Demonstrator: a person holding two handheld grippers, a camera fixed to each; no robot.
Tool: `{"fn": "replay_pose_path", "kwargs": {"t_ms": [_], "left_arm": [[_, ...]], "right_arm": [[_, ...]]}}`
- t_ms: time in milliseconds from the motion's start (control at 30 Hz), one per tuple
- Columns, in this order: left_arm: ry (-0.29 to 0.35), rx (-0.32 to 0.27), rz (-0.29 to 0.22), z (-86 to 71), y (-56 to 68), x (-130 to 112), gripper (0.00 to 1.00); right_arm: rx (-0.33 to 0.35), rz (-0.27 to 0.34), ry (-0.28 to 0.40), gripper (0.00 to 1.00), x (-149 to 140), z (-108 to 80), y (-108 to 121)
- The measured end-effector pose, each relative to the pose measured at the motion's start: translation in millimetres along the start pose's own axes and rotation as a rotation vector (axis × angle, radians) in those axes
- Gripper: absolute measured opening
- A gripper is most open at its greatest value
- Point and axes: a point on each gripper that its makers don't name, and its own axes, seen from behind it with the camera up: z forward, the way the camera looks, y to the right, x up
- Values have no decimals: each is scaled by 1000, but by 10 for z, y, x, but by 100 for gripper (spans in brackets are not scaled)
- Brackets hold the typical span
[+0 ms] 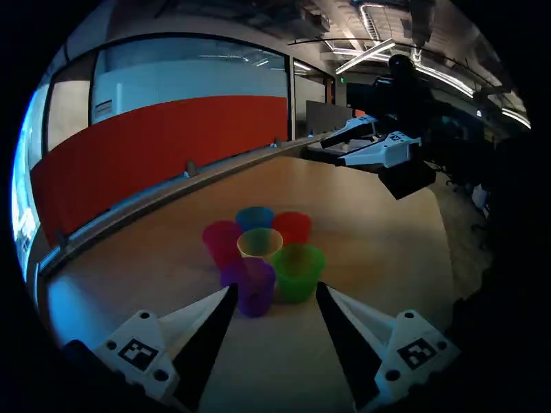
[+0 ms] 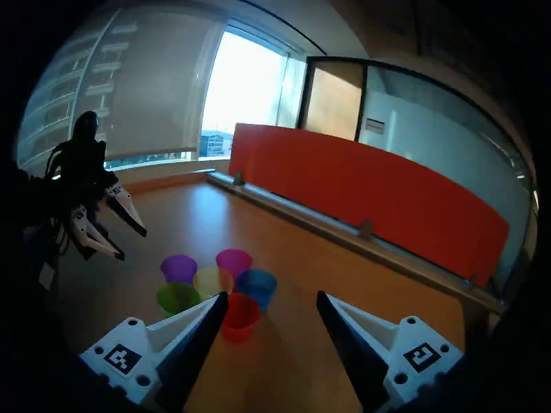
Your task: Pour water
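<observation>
Several coloured plastic cups stand clustered on the wooden table (image 1: 386,241). In the left gripper view the purple cup (image 1: 251,283) and green cup (image 1: 298,270) are nearest, just ahead of my open left gripper (image 1: 275,289), with the yellow (image 1: 260,242), pink (image 1: 222,241), blue (image 1: 254,217) and red (image 1: 292,226) cups behind. My right gripper (image 1: 332,153) hovers open beyond the cluster. In the right gripper view the red cup (image 2: 241,315) sits by the left fingertip of my open right gripper (image 2: 272,296), and the left gripper (image 2: 133,246) hangs open at far left. Neither holds anything.
A low rail (image 1: 186,172) runs along the table's far edge, with an orange partition (image 2: 386,186) and glass wall behind it. A bright window (image 2: 241,96) lies past the table's end. Bare tabletop (image 2: 296,261) surrounds the cups on all sides.
</observation>
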Motion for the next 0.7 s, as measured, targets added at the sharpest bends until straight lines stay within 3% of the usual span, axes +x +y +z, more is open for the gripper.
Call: {"fn": "replay_pose_path", "kwargs": {"t_ms": [700], "left_arm": [[-83, -70, 7, 338, 174, -293, 84]], "right_arm": [[1, 3, -19, 100, -108, 78, 89]]}}
